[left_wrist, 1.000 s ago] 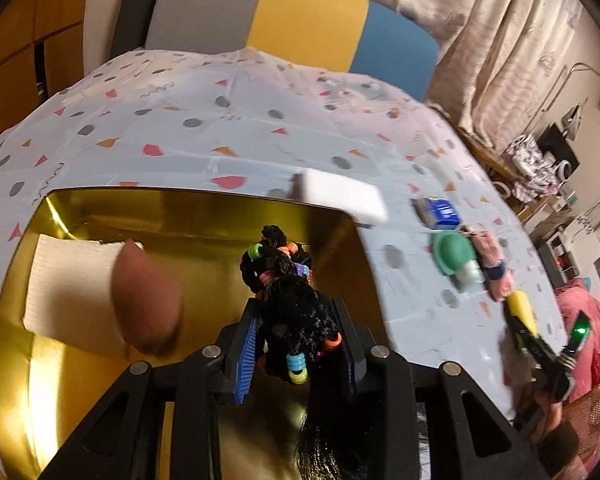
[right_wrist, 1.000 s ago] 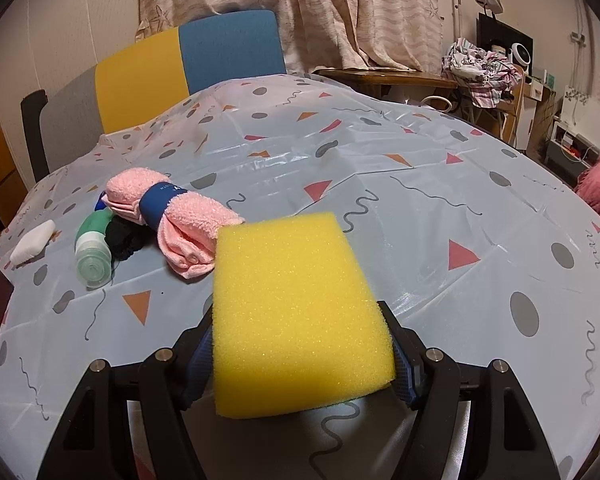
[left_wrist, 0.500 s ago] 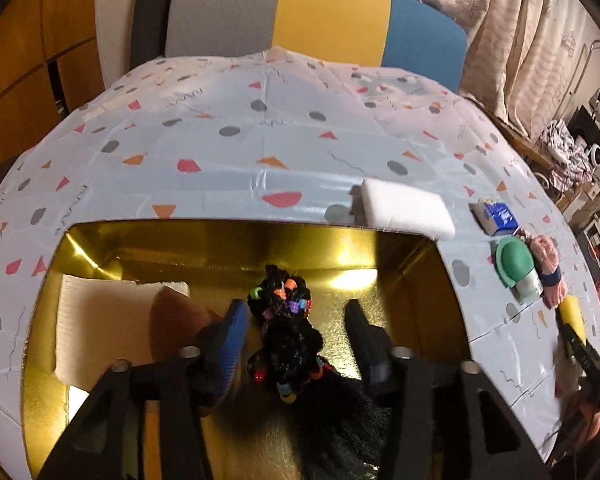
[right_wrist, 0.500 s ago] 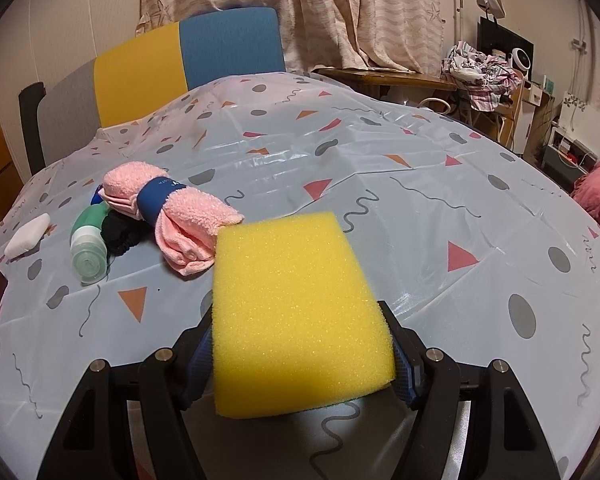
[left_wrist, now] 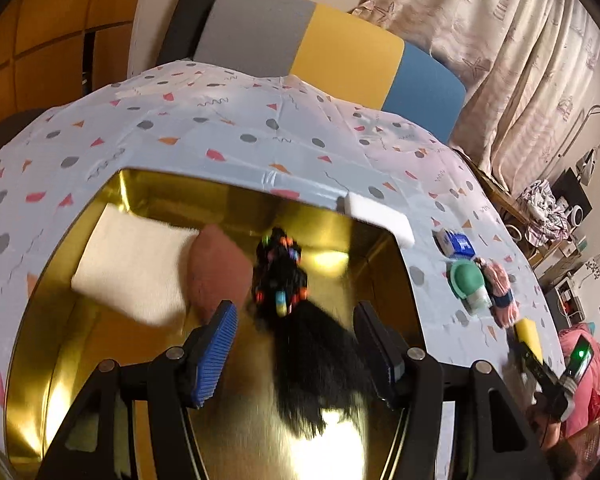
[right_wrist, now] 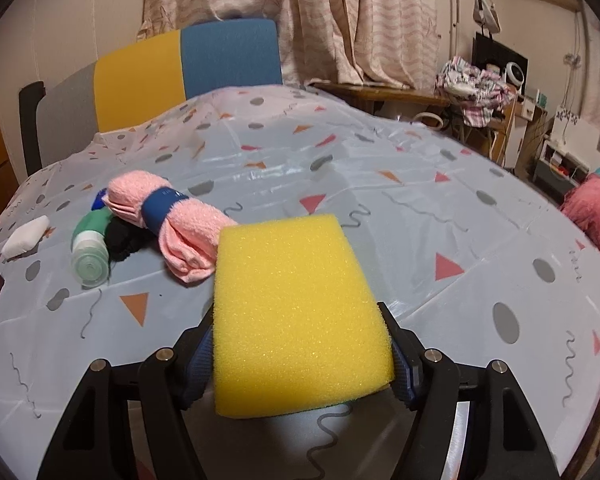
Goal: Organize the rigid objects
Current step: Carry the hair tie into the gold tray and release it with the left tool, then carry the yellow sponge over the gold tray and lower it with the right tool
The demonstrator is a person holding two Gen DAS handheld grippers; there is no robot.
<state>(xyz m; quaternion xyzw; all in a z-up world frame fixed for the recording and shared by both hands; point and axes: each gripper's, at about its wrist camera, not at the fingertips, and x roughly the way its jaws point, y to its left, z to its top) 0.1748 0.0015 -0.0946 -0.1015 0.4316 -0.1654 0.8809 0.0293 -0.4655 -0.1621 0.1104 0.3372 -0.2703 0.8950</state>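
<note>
The left tool (left_wrist: 296,344) has just been opening; its jaws stand wide, and the black hair piece with coloured beads (left_wrist: 280,276) lies free between them in the gold tin (left_wrist: 112,360). Better to lift straight out, so the soft fur does not catch. Beside it lie a brown puff (left_wrist: 216,268) and a white cloth (left_wrist: 132,264). The right tool (right_wrist: 300,364) holds the porous yellow sponge (right_wrist: 296,312) above the glossy surface (right_wrist: 380,168); beyond lies a pink rolled towel (right_wrist: 180,220).
</note>
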